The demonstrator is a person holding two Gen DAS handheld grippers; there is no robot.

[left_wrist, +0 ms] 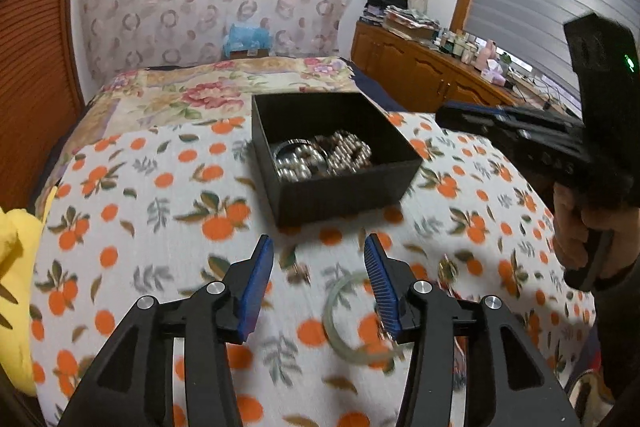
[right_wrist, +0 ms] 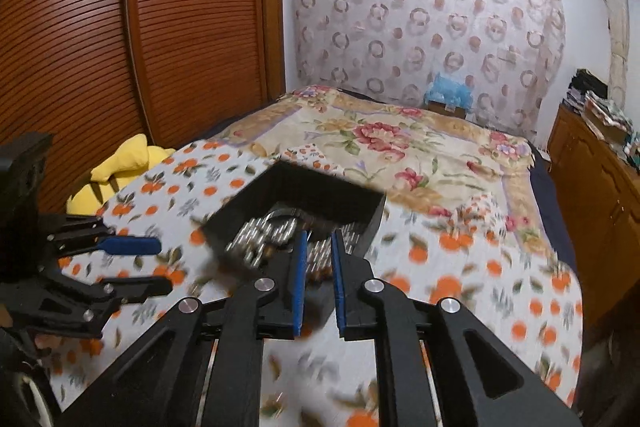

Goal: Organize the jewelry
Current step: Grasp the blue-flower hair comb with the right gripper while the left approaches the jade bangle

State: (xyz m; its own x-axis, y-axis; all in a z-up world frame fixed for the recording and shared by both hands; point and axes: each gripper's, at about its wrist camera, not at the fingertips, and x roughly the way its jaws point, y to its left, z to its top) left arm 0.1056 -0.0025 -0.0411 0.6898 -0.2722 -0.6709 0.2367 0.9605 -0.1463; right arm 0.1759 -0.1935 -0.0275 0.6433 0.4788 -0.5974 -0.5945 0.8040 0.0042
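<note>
Left wrist view: the left gripper [left_wrist: 318, 247] hangs over the orange-print cloth [left_wrist: 160, 187] on the bed, its blue-padded fingers [left_wrist: 256, 291] spread wide and holding nothing.
Bangle: a pale green bangle [left_wrist: 336, 323] lies flat on the cloth, partly under the right-hand finger of the left gripper; whether they touch cannot be told through the blur.
Small item: a blurred gold-coloured piece [left_wrist: 446, 269] lies on the cloth just beside the bangle.
Box: an open black box [left_wrist: 340, 195] sits on the cloth beyond the fingertips, with silver bead jewelry [left_wrist: 324, 157] piled inside.
Right wrist view: the right gripper [right_wrist: 319, 243] is at the near edge of the box [right_wrist: 296, 187]; its fingers [right_wrist: 298, 291] are close together with a narrow gap, and whether they grip anything cannot be told.
Hand: the person's right hand [left_wrist: 576, 227] holds the gripper handle.
Bed edge: a yellow plush toy [right_wrist: 116, 171] lies at the left side.
</note>
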